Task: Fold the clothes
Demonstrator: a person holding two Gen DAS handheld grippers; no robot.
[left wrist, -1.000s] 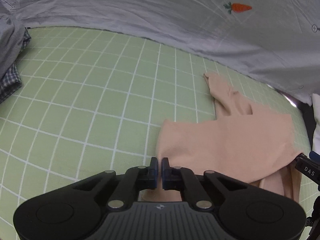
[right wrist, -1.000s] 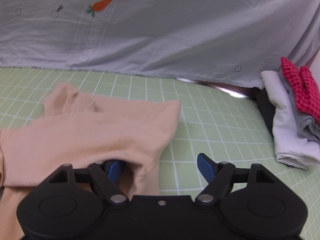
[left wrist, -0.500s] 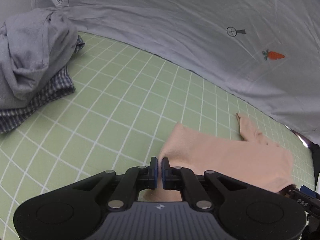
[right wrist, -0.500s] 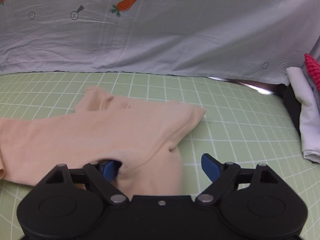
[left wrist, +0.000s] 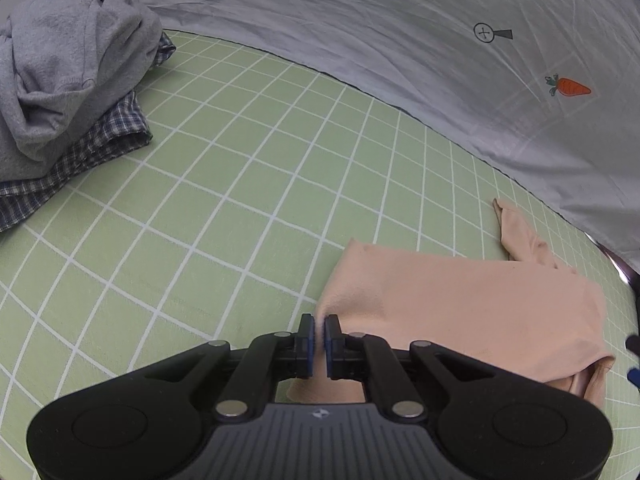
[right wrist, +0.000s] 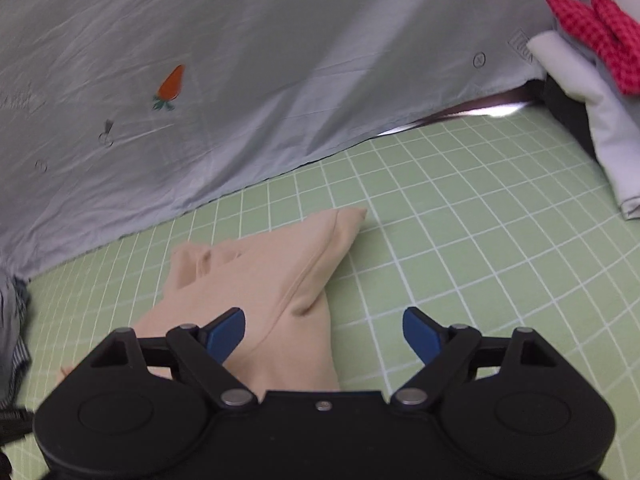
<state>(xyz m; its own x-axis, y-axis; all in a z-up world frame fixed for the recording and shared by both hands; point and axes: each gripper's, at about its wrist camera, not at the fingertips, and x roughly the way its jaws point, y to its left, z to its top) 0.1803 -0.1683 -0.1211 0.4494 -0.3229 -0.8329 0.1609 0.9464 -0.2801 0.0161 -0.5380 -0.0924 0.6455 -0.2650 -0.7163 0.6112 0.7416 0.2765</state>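
A peach garment (left wrist: 460,300) lies on the green grid mat (left wrist: 200,200), doubled over itself with a sleeve tip poking out at the far side. My left gripper (left wrist: 319,336) is shut on the garment's near left edge, with cloth pinched between the blue pads. In the right wrist view the same garment (right wrist: 272,280) runs away from me to a blunt corner. My right gripper (right wrist: 324,330) stands open just above its right part. Its left fingertip (right wrist: 226,330) is over the cloth and its right fingertip (right wrist: 420,332) is over bare mat. Nothing is pressed between its pads.
A crumpled grey sweatshirt (left wrist: 60,80) lies on a plaid shirt (left wrist: 100,148) at the mat's far left. A grey sheet with a carrot print (left wrist: 400,40) hangs along the back. At the right a folded stack of pale cloth (right wrist: 600,120) carries a red checked piece (right wrist: 600,28).
My right gripper's left finger has come out from under the garment's fold and now sits above the cloth; that gripper rolled. The left gripper moved, still pinching the edge, and the grey pile came into view.
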